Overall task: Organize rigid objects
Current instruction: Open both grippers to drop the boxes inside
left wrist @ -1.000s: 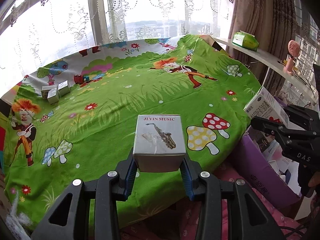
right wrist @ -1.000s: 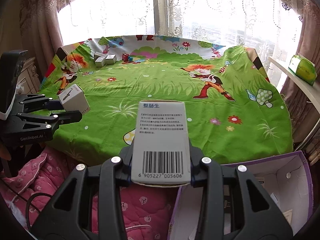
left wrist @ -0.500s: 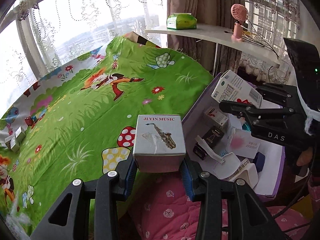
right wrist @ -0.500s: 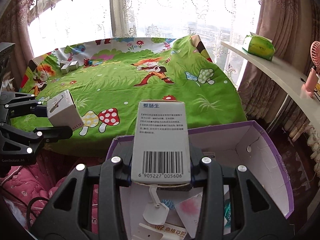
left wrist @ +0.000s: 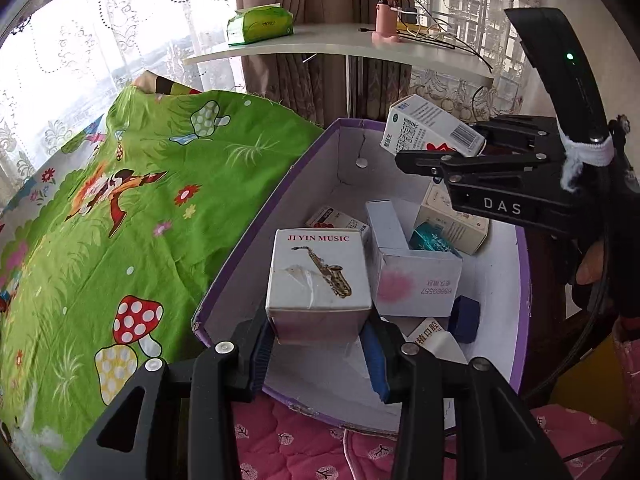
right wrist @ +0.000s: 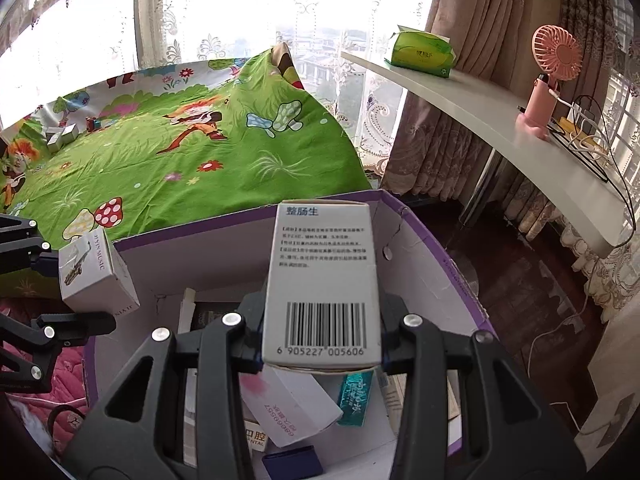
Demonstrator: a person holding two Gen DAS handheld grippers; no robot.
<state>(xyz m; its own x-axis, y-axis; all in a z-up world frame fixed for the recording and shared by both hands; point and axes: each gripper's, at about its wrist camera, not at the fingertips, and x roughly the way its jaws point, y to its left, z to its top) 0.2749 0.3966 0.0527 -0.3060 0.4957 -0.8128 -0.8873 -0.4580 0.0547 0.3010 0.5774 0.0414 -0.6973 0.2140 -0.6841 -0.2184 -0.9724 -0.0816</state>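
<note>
Now both tools hang over the purple storage box [left wrist: 256,220], whereas one second ago both views faced the green cartoon sheet [left wrist: 120,208] with the box barely in frame. The carry phase is therefore judged complete; release into the box is the step that remains.

**Tool state**
- Left tool [left wrist: 318,344]: clenched on the saxophone box [left wrist: 318,276], which sits upright between the blue pads above the near left part of the storage box.
- Right tool [right wrist: 320,354]: clenched on the barcode carton [right wrist: 322,284], held flat above the middle of the storage box. In the left view it appears at the far right, higher than the saxophone box.

**Contents below**
- A white open carton with a pink mark [left wrist: 416,280], a teal packet [left wrist: 434,240] and a dark blue item [left wrist: 464,318] already lie in the box, loosely stacked.
- Bare floor of the box shows at the near left and along the far wall.

**Edges and room**
- The left wall of the box runs just beside the sheet's hanging edge.
- The saxophone box is near this wall and close beside the white open carton; a straight descent is judged to fit only narrowly.
- The two tools are apart, but both work inside one opening, so releasing one at a time is advisable.
- A white shelf [right wrist: 500,128] with a pink fan [right wrist: 550,76] lies to the far right, clear of the work.
</note>
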